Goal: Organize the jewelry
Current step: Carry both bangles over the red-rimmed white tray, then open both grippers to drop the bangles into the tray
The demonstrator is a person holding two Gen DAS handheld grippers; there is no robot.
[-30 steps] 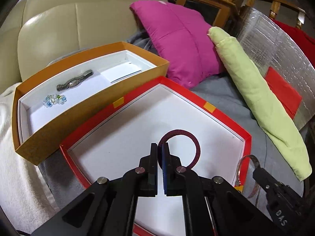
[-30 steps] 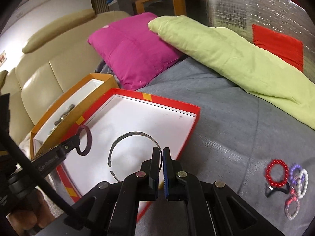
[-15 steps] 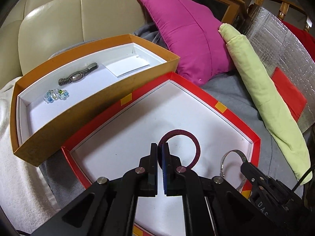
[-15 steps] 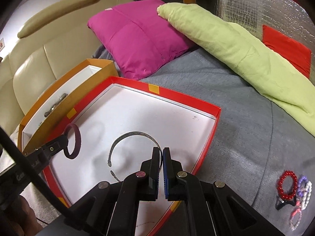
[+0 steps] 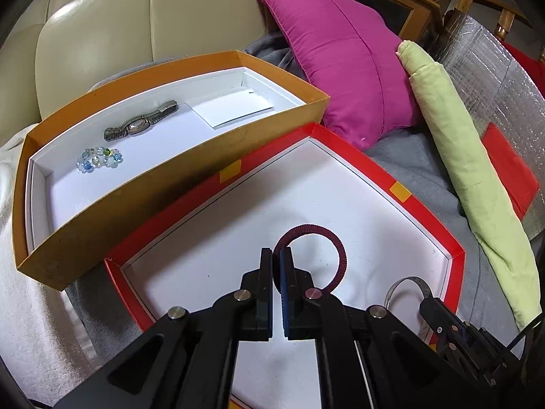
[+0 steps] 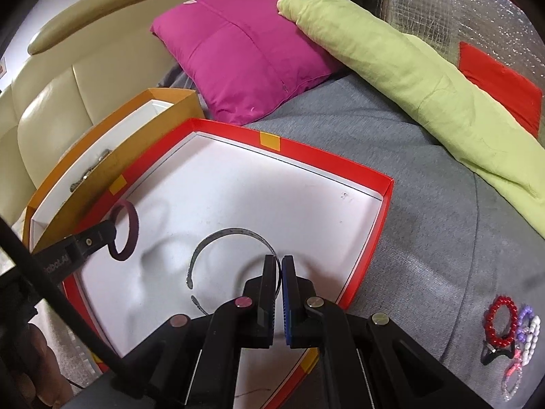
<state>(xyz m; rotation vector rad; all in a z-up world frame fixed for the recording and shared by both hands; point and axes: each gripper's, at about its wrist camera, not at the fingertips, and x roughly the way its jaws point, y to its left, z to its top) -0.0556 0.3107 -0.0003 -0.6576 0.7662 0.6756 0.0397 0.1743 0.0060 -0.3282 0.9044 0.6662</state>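
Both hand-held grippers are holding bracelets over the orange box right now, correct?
Not quite: the left hand-held gripper with the maroon bracelet and the right hand-held gripper with the silver cuff are over the red box, as both wrist views show.

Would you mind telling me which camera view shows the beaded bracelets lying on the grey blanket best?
The right wrist view: the beaded bracelets lie in a cluster at its lower right, unobstructed. The left wrist view does not show them at all.

Legible markings: one partial print only.
You will find white lettering on the side of the left gripper (image 6: 112, 235), at the left of the right wrist view; it is cut off and blurred, so no word can be read with certainty.
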